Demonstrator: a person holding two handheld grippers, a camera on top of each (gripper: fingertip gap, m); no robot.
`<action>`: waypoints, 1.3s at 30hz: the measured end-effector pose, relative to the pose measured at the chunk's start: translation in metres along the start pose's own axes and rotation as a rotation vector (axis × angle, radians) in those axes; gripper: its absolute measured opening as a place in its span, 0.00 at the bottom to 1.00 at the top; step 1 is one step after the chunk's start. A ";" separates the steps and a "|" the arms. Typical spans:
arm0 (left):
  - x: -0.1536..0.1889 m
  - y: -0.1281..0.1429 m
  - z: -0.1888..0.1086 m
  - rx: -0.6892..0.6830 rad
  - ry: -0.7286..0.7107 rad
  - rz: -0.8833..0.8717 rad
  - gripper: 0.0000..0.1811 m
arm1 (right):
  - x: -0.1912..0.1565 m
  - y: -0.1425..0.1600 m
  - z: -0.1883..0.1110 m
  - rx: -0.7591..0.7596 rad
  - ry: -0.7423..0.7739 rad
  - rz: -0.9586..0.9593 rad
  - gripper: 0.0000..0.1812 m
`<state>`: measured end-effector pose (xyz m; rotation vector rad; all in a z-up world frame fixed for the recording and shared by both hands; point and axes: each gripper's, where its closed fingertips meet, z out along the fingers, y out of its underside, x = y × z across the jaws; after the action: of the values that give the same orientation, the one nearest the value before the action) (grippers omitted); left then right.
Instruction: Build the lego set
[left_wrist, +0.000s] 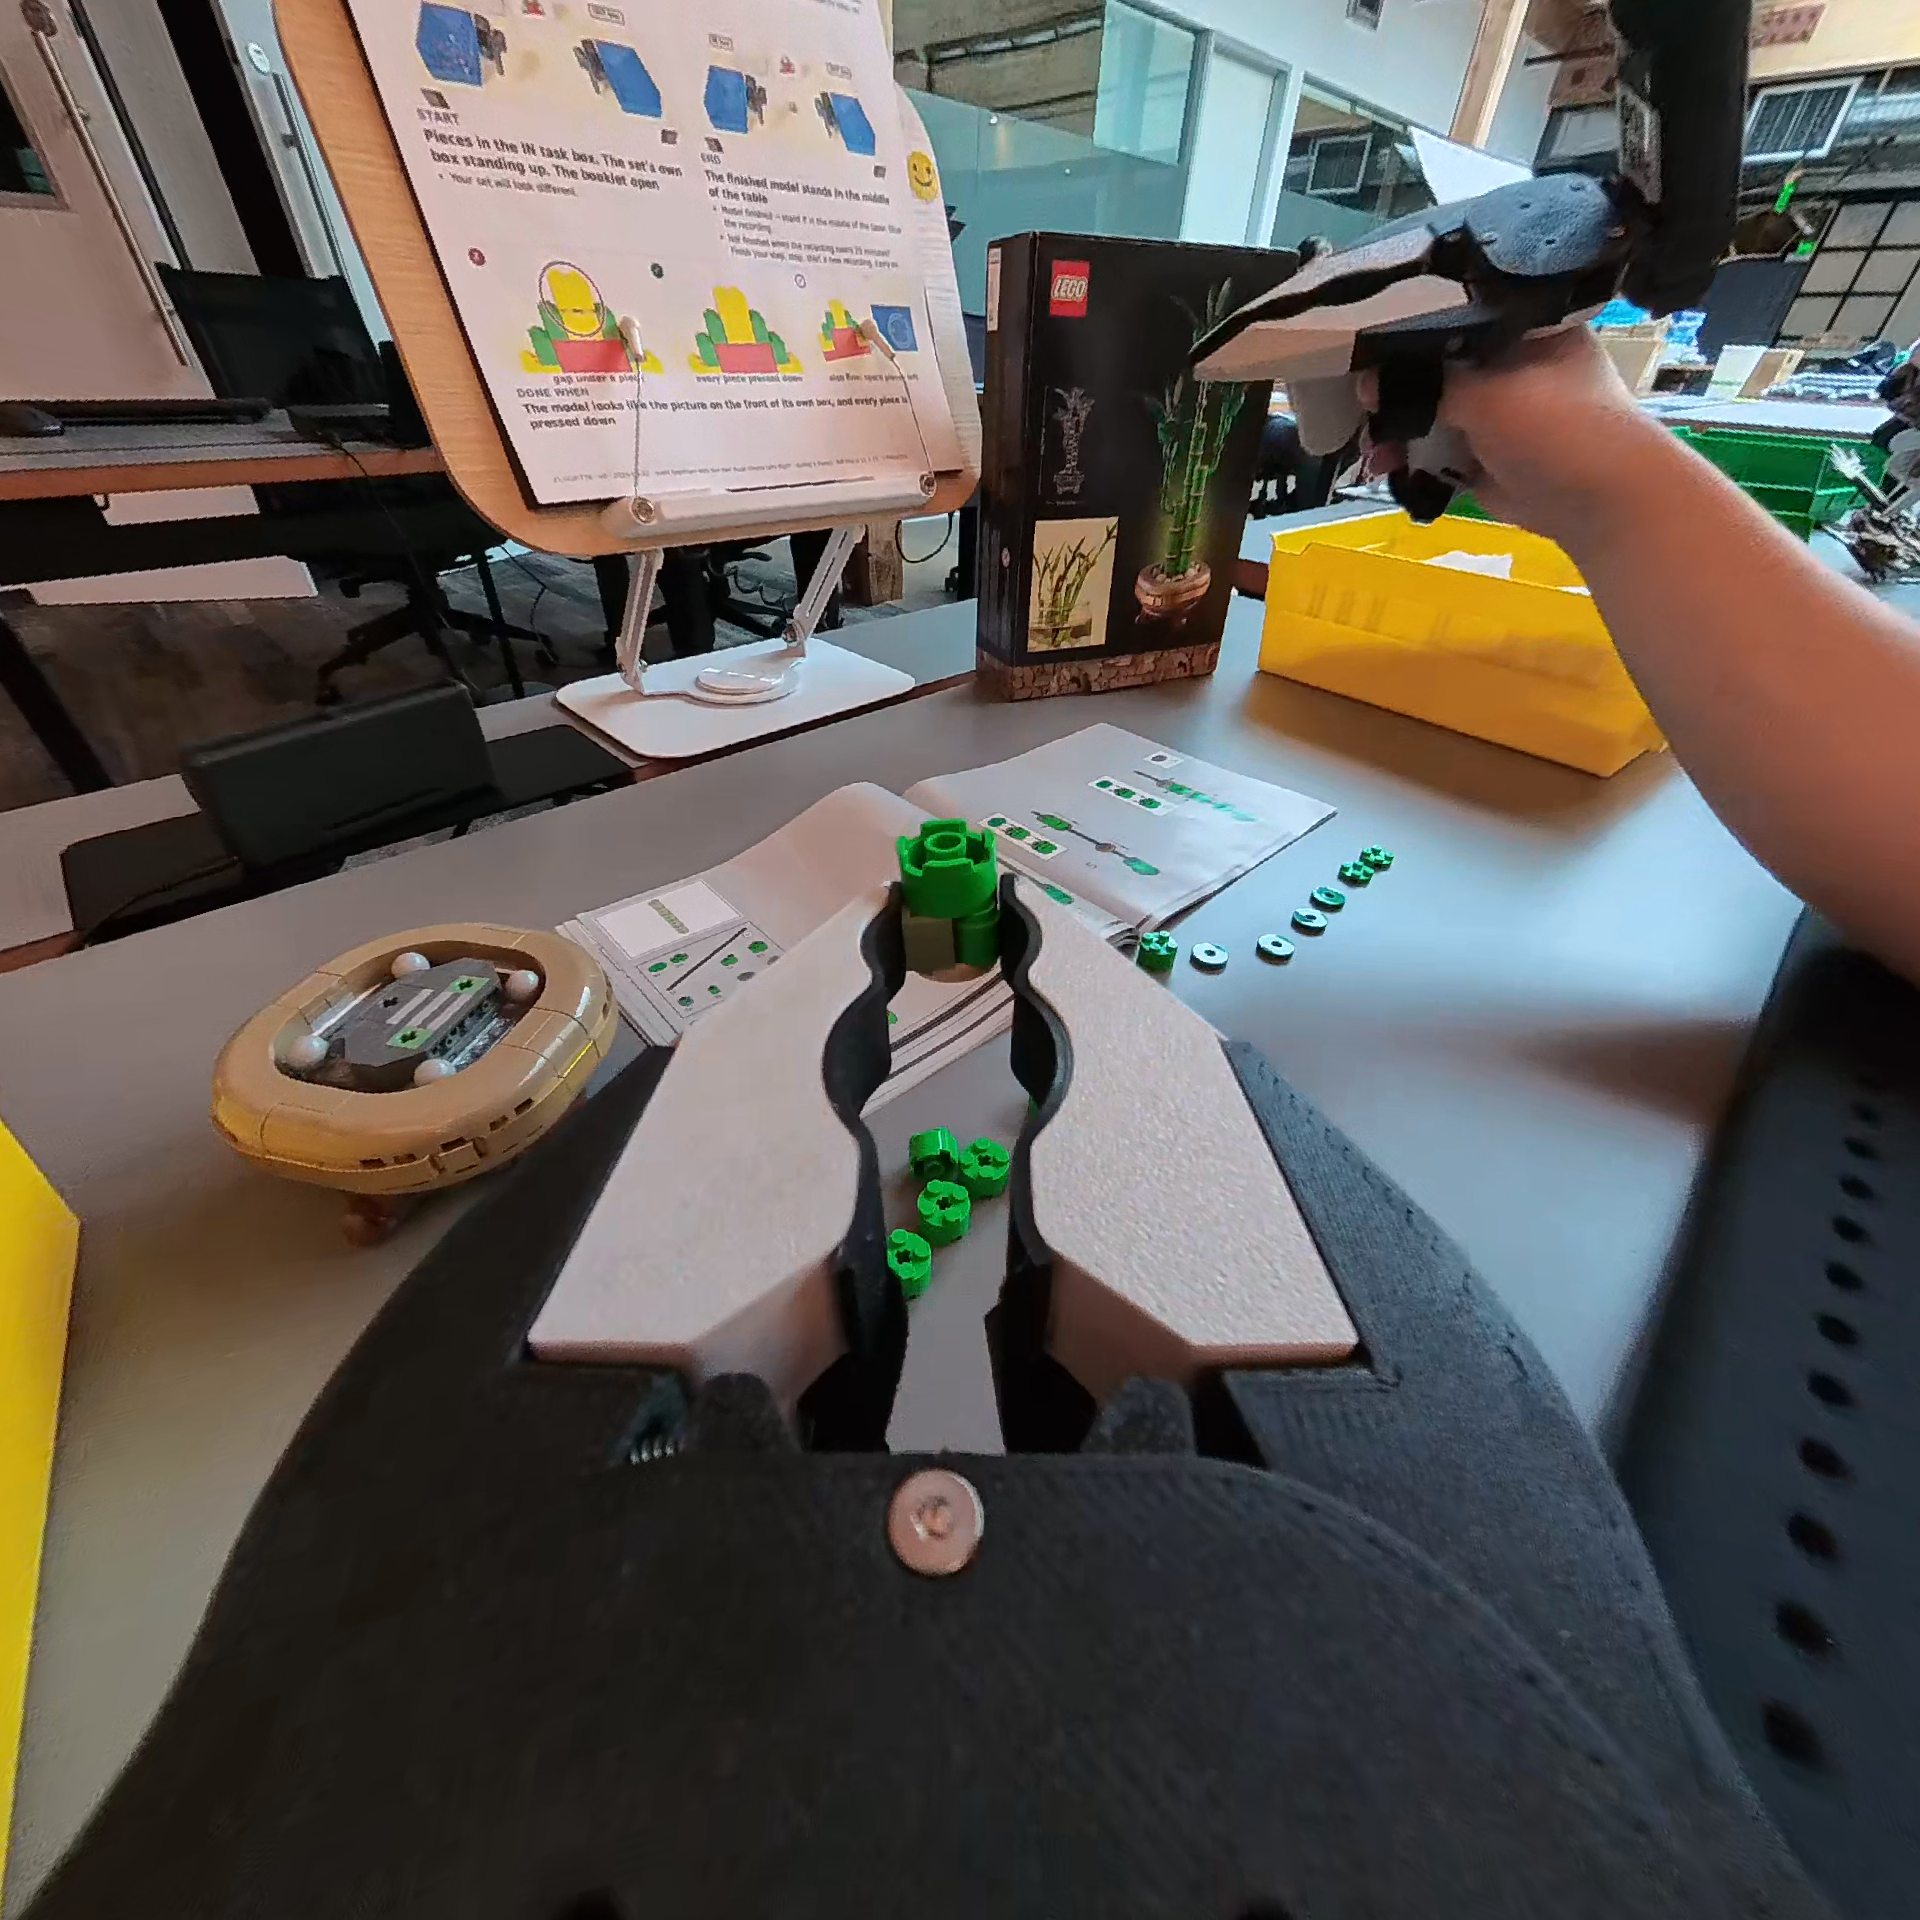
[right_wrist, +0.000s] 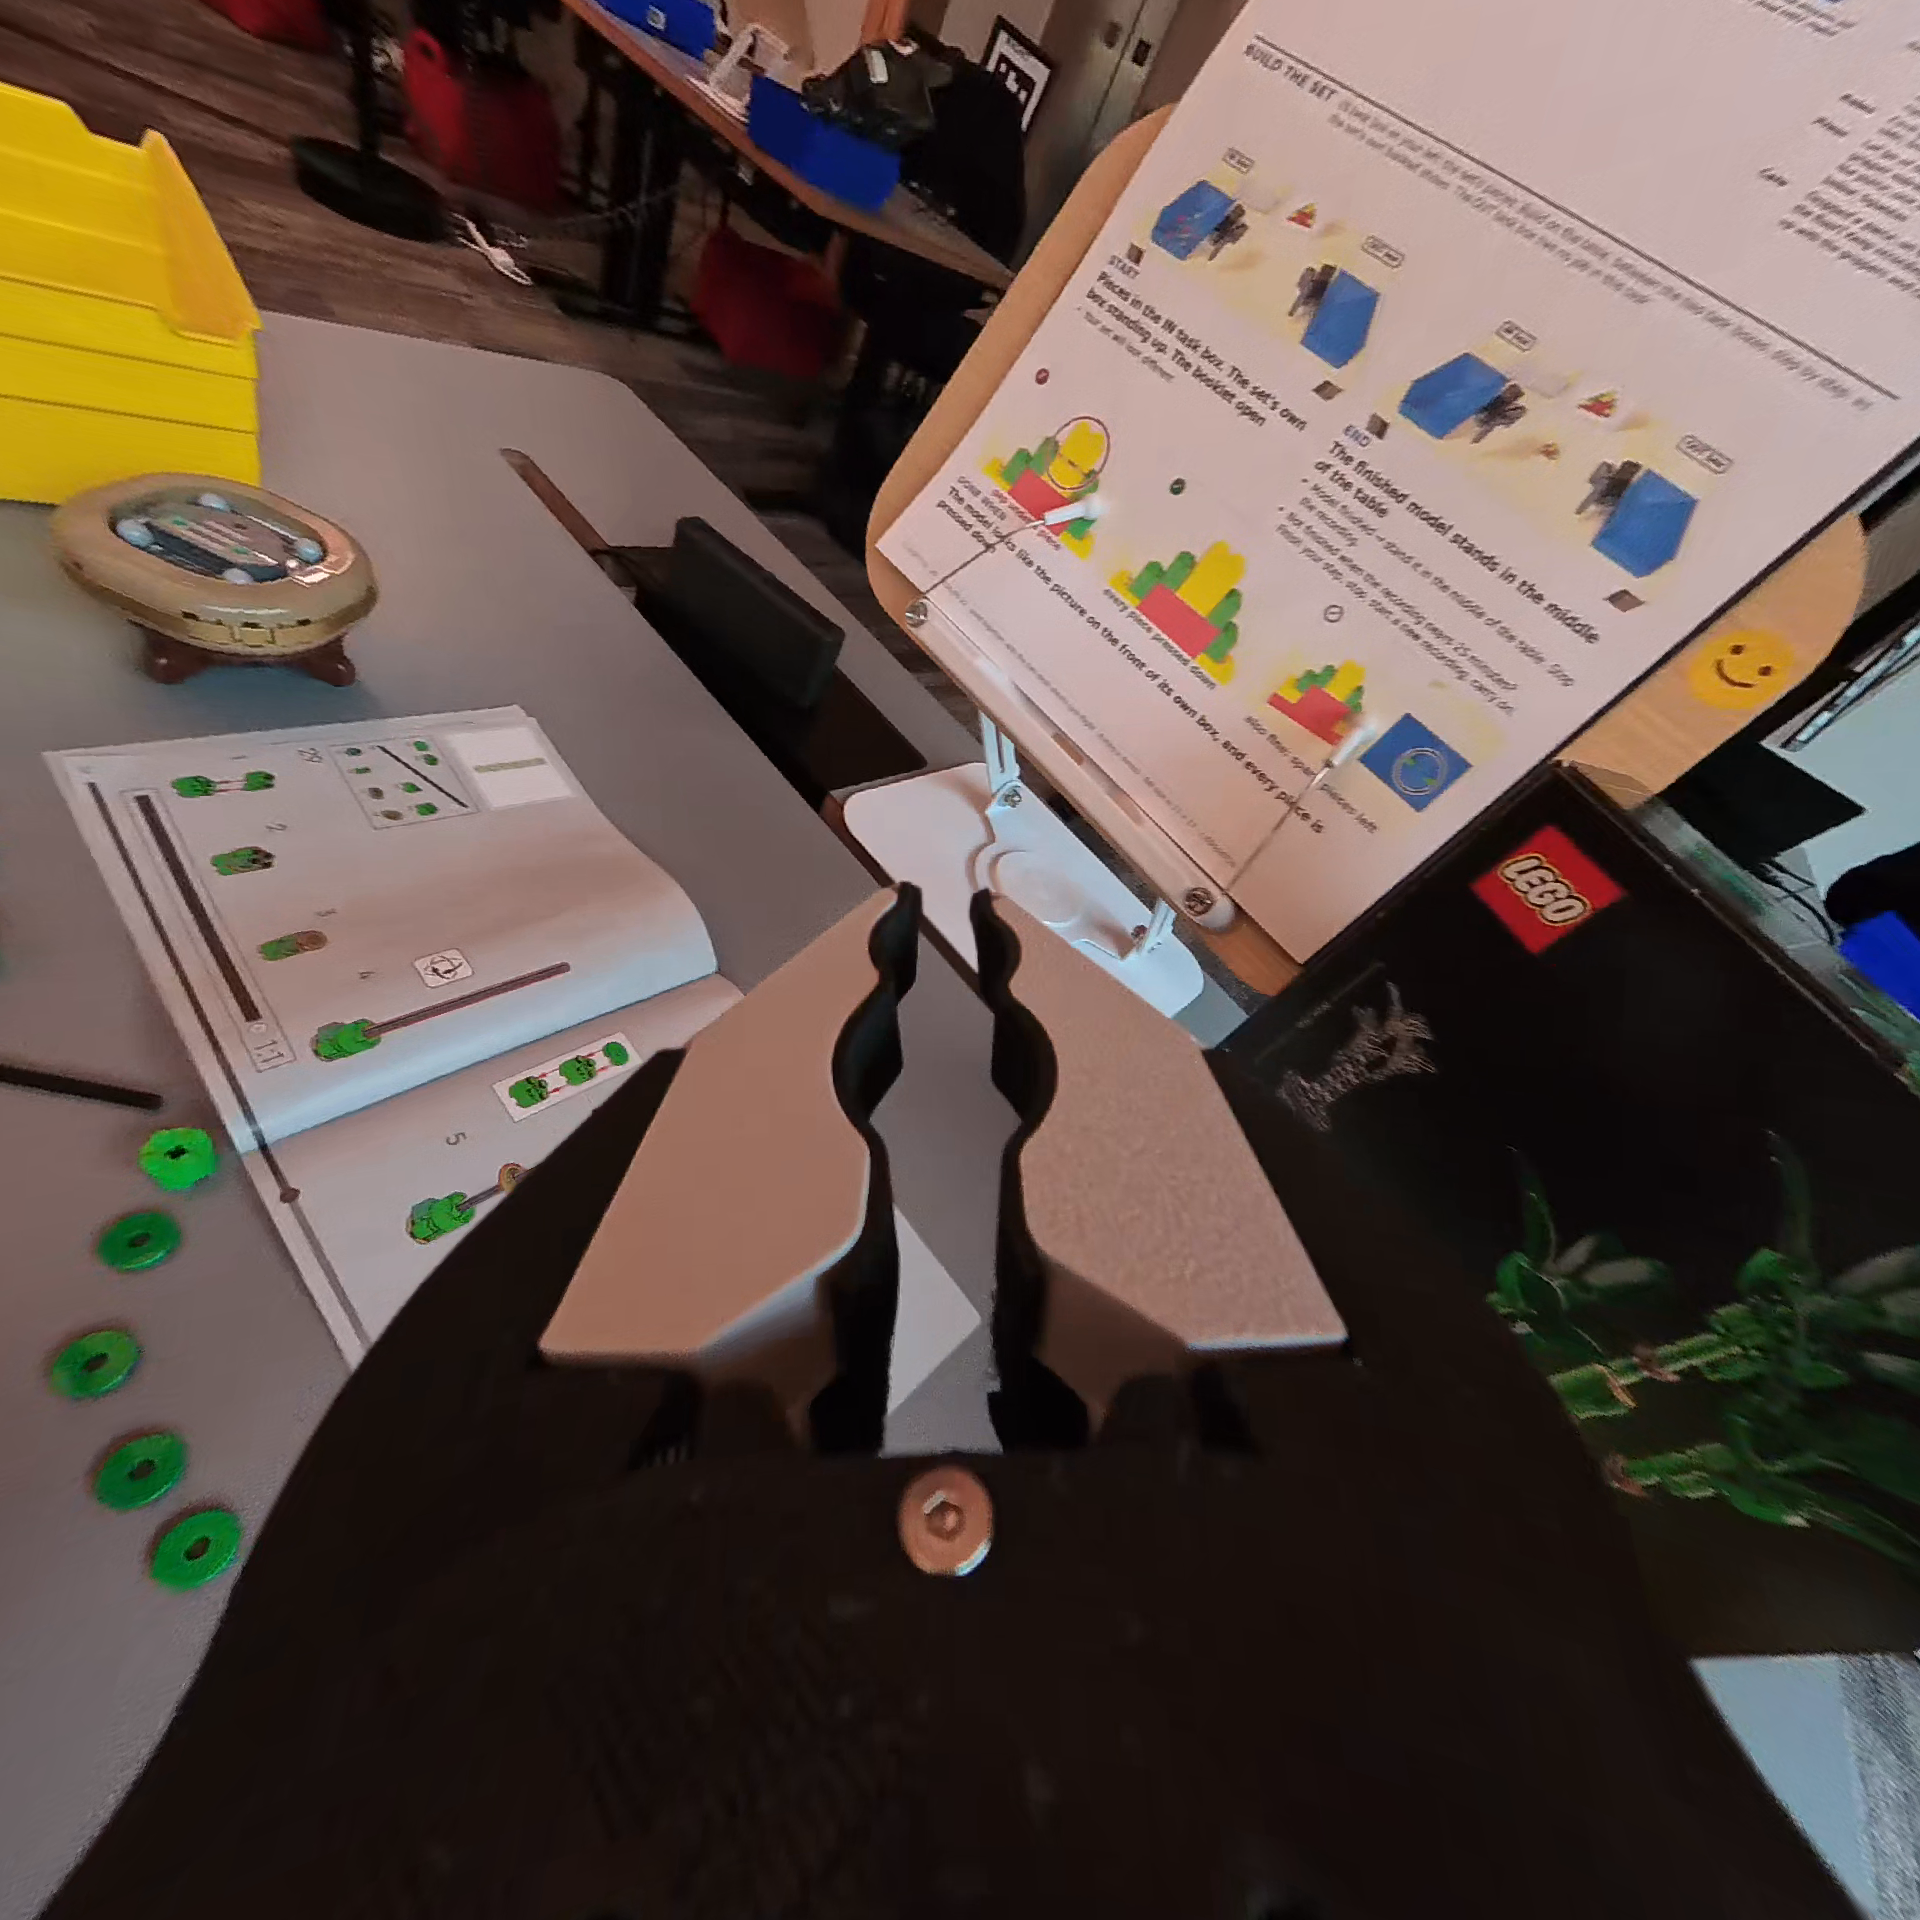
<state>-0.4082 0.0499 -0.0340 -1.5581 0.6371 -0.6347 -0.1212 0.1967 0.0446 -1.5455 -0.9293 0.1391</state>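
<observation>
My left gripper (left_wrist: 948, 925) is shut on a short stack of green round bricks (left_wrist: 945, 868) and holds it above the open instruction booklet (left_wrist: 1122, 821). Several loose green round bricks (left_wrist: 945, 1195) lie on the table under its fingers. A tan oval pot base (left_wrist: 410, 1049) stands to the left. A row of green round plates (left_wrist: 1273, 943) lies to the right. My right gripper (right_wrist: 940, 904) is raised above the table, its jaws a narrow gap apart with nothing between them. It also shows in the left wrist view (left_wrist: 1205, 358), high at the upper right. The right wrist view shows the booklet (right_wrist: 416, 883), the pot base (right_wrist: 213, 566) and the plates (right_wrist: 135, 1242).
The black set box (left_wrist: 1112, 468) stands behind the booklet, a yellow bin (left_wrist: 1444, 634) to its right. A wooden stand with an instruction sheet (left_wrist: 665, 260) is at the back left. A thin black axle (right_wrist: 78, 1086) lies by the booklet. Another yellow bin (right_wrist: 114, 301) is beyond the pot base. About 35 cm separates my left fingertips from my right. About 15 cm separates my left fingertips from the pot base (right_wrist: 213, 566). It is also in sight in the left wrist view (left_wrist: 512, 992).
</observation>
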 end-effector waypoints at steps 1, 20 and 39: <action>0.000 0.000 0.000 -0.001 0.000 0.001 0.08 | 0.001 0.000 0.000 -0.001 0.007 -0.001 0.05; -0.005 0.003 0.000 -0.012 -0.026 0.005 0.08 | 0.004 0.018 0.007 -0.099 0.002 0.083 0.13; -0.002 0.007 0.003 -0.043 -0.035 0.050 0.08 | -0.109 -0.041 -0.002 0.098 -0.572 0.068 0.13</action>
<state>-0.4077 0.0526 -0.0415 -1.5853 0.6649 -0.5582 -0.2118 0.1240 0.0359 -1.4692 -1.2907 0.6931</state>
